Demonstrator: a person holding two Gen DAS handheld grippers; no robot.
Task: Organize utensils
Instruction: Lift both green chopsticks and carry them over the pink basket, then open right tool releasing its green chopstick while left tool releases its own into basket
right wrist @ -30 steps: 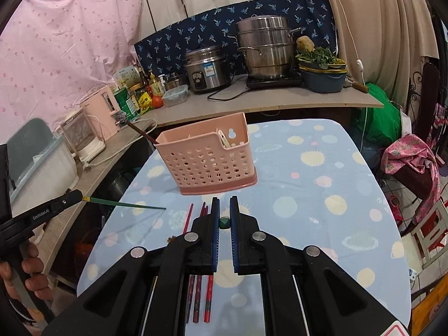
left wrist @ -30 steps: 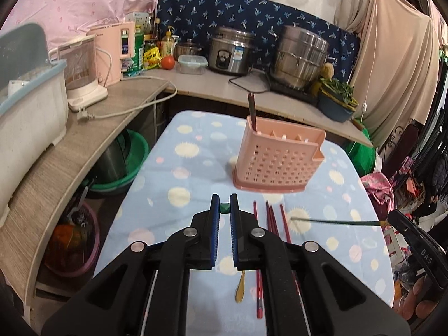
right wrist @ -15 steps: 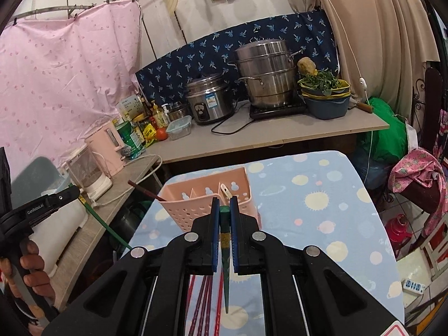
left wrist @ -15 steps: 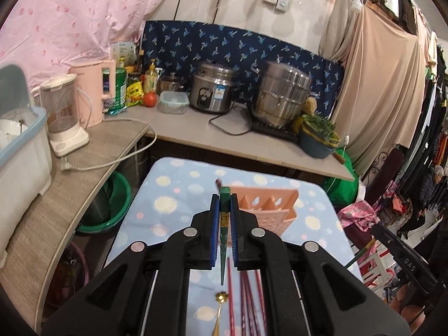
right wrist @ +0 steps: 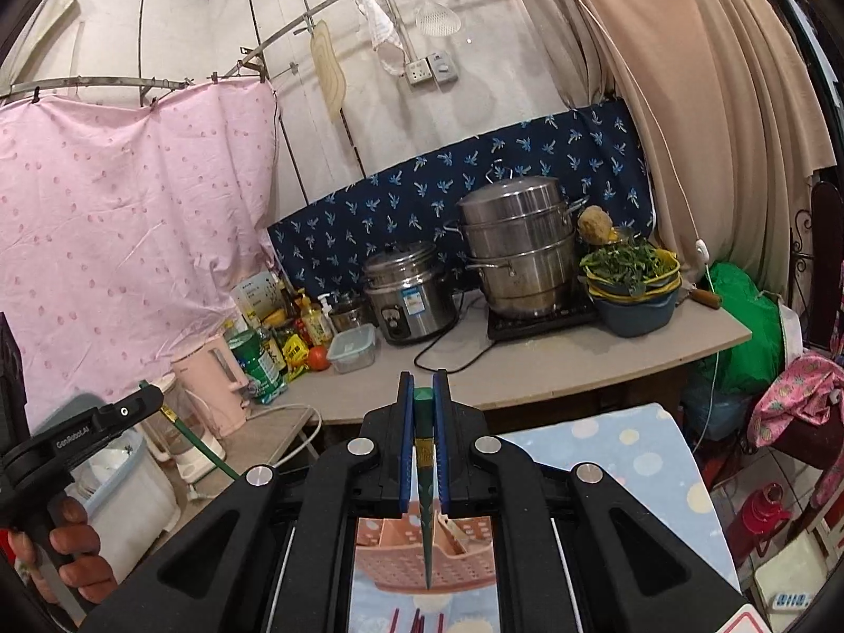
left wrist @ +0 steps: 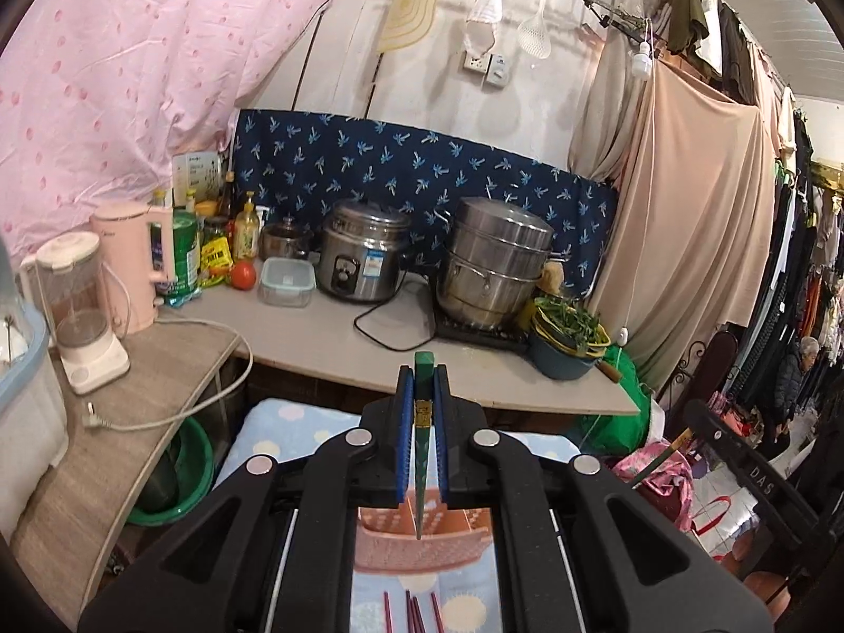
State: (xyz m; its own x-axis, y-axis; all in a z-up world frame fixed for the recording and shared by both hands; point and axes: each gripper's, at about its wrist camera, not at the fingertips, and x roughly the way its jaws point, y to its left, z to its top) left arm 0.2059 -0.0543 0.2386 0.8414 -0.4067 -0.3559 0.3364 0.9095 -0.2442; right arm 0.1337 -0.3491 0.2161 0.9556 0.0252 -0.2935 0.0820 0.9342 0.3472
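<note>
Left wrist view: a slim green chopstick [left wrist: 422, 453] is clamped in the black left gripper [left wrist: 422, 438], long axis near vertical, tip pointing down over the pink perforated plastic utensil basket [left wrist: 416, 554]; red chopsticks [left wrist: 416, 614] are left on the dotted blue tablecloth [left wrist: 274, 438]. Right wrist view: a second green chopstick [right wrist: 425, 496] is pinched likewise in the right gripper [right wrist: 423, 448], tip down above the basket, not yet dropped in.

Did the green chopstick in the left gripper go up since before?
Yes. The green chopstick rose: it lay level beside the pink basket, now hangs above it.
</note>
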